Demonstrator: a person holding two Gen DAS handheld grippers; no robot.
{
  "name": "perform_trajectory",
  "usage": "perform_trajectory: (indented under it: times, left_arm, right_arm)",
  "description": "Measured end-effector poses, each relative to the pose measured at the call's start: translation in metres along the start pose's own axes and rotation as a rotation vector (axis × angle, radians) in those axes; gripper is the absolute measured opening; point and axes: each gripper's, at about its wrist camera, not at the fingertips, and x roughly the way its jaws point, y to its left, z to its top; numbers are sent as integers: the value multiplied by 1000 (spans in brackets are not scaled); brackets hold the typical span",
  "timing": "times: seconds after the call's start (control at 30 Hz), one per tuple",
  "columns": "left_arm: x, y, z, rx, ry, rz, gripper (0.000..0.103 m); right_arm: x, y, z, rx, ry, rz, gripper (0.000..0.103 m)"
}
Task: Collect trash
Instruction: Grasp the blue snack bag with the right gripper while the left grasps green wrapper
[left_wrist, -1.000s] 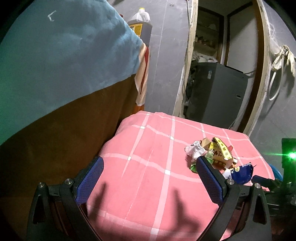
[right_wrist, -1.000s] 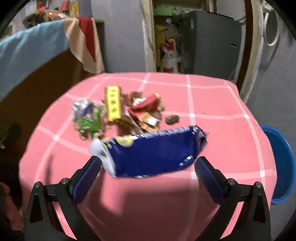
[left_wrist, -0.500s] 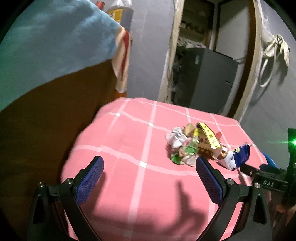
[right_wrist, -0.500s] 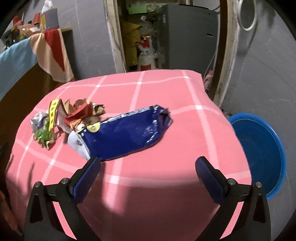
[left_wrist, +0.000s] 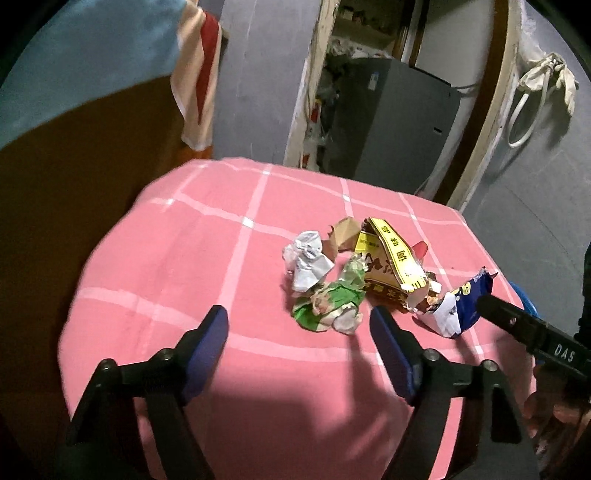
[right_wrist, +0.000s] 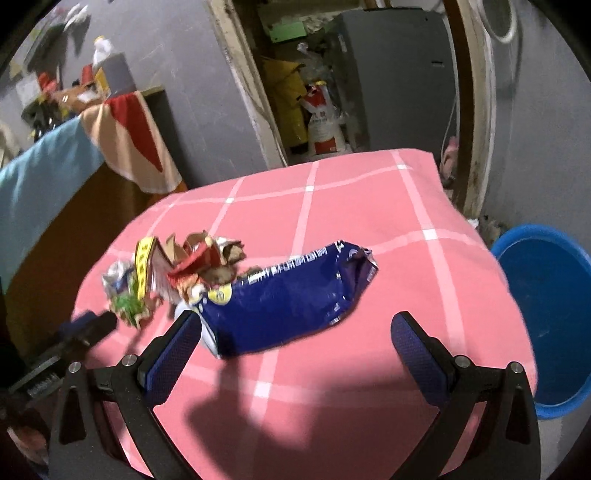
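Note:
A heap of trash lies on the pink checked tablecloth (left_wrist: 207, 258): a crumpled white paper (left_wrist: 306, 264), a green and white wrapper (left_wrist: 328, 304), a brown and yellow torn carton (left_wrist: 388, 266) and a blue snack bag (right_wrist: 291, 299), which also shows in the left wrist view (left_wrist: 461, 306). My left gripper (left_wrist: 299, 328) is open and empty, just short of the green wrapper. My right gripper (right_wrist: 295, 332) is open and empty, with the blue bag lying between and just beyond its fingers.
A blue plastic tub (right_wrist: 546, 317) stands on the floor right of the table. A brown cabinet draped with cloths (left_wrist: 92, 122) is on the left. A doorway with a grey appliance (left_wrist: 391, 118) is behind the table. The right gripper's finger (left_wrist: 524, 328) reaches in at the table's right.
My left gripper has swung right toward the trash heap and closed in on the green wrapper. My right gripper has drawn back and turned; the blue bag now lies flat on the cloth.

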Motion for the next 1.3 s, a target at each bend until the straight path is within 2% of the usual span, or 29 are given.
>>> perform_trajectory:
  times: [0.1, 0.23, 0.4, 0.47, 0.5, 0.8, 0.9, 1.03, 1.13, 1.3]
  left_arm:
    - [8, 1, 5, -25, 26, -30, 67]
    - [13, -2, 9, -34, 38, -34, 58]
    - [17, -3, 13, -41, 48, -30, 43]
    - [18, -2, 13, -44, 52, -37, 36]
    - [18, -2, 13, -46, 56, -41, 35]
    - [13, -8, 4, -46, 59, -52, 22]
    - [10, -10, 1, -49, 57, -51, 21]
    - [5, -11, -3, -59, 56, -49, 19]
    - [1, -12, -6, -64, 54, -46, 18]
    - [-5, -14, -11, -60, 49, -45, 15]
  right_arm:
    - [9, -6, 8, 66, 1, 14, 103]
    - [16, -9, 17, 116, -12, 4, 103]
    - [28, 0, 23, 76, 5, -67, 103]
    - [28, 5, 22, 43, 8, -85, 97]
    - [28, 6, 21, 35, 9, -79, 93]
    - [23, 7, 14, 5, 25, -42, 85]
    - [24, 7, 13, 12, 34, -10, 78]
    - [22, 8, 9, 11, 48, 22, 54]
    - [18, 9, 5, 4, 55, 41, 45]
    - [6, 9, -6, 1, 60, 97, 37]
